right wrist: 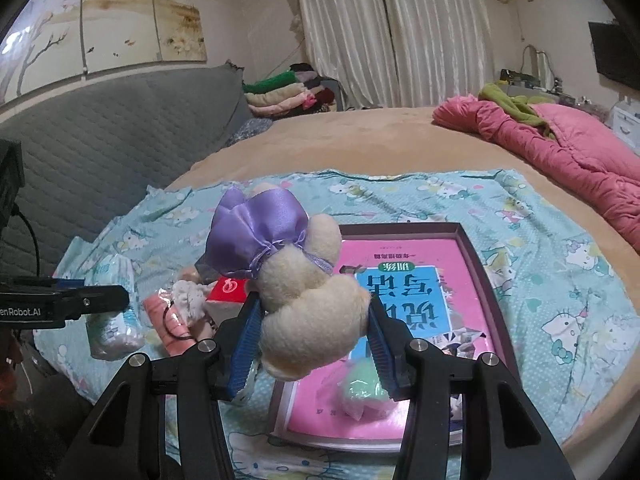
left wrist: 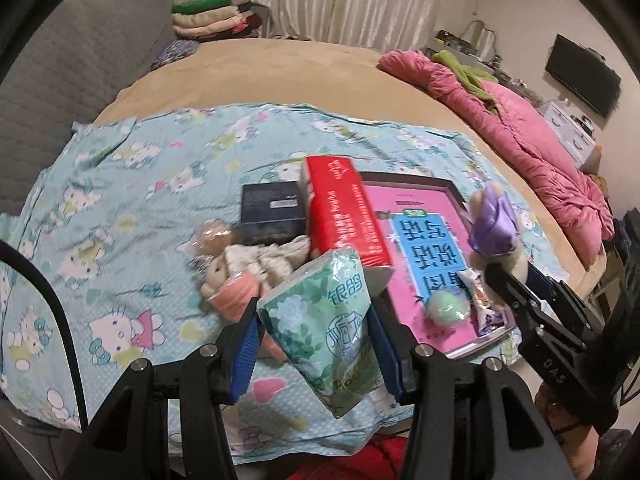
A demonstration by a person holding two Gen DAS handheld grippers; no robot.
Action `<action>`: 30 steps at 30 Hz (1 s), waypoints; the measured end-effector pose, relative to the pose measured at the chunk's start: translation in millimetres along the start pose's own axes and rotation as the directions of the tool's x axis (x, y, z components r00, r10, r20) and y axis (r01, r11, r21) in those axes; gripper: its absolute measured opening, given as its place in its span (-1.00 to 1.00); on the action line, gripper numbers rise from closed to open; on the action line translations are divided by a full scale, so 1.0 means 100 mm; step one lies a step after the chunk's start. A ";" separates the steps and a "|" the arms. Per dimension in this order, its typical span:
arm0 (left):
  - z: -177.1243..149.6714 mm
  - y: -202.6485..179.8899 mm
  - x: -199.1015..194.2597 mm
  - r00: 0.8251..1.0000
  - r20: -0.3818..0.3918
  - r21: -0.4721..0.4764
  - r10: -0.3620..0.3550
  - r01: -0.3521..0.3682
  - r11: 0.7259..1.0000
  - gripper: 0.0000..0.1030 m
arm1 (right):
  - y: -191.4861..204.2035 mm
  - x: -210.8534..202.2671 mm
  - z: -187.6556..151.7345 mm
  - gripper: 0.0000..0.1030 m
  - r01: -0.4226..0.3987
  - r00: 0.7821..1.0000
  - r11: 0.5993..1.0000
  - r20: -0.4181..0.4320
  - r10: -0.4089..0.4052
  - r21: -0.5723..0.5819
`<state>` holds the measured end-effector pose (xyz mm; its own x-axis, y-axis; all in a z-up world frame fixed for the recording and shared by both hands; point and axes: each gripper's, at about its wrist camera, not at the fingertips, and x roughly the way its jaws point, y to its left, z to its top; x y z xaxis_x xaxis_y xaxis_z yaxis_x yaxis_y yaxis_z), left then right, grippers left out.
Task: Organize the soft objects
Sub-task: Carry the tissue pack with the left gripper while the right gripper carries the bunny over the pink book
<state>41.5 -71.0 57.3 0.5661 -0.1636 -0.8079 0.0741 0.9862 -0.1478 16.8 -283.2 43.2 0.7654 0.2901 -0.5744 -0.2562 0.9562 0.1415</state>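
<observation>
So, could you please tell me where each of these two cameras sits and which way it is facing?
Left wrist: rides on the left gripper, looking down along its fingers across the bed; it grips a green tissue pack, and the right gripper shows at right.
Right wrist: rides on the right gripper, facing the headboard; it grips a plush toy, and the left gripper shows at left.
Shared: the cartoon-cat sheet, pink book, pink quilt, curtains.

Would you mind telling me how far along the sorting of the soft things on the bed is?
Nothing looks sorted yet. In hand: the left gripper holds a green tissue pack, and the right gripper holds a cream plush toy. Left: another plush doll lies by the red box, and a green pom-pom sits on the pink book.
</observation>
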 end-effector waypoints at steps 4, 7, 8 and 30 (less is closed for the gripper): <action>0.05 -0.18 0.00 1.000 0.012 0.033 -0.014 0.013 0.999 0.00 | -0.06 -0.04 0.02 0.01 0.010 1.000 1.000 0.013 -0.011 0.018; 0.08 -0.32 0.03 1.000 0.012 0.055 -0.027 0.026 0.998 0.00 | -0.12 -0.08 0.03 0.01 0.024 0.999 0.999 0.026 -0.025 0.032; 0.09 -0.35 0.04 0.999 0.012 0.059 -0.029 0.029 0.998 0.00 | -0.14 -0.10 0.03 0.01 0.030 0.999 0.999 0.029 -0.031 0.037; 0.14 -1.04 0.69 0.996 -0.074 0.196 -0.041 0.055 0.979 0.00 | -1.03 -0.29 -0.10 0.01 0.199 0.975 0.945 0.043 -0.217 0.258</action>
<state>83.8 -184.1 24.9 0.5003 -0.2056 -0.8411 0.2645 0.9613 -0.0776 15.1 -390.7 36.6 0.8276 0.0768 -0.5560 0.0624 0.9719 0.2270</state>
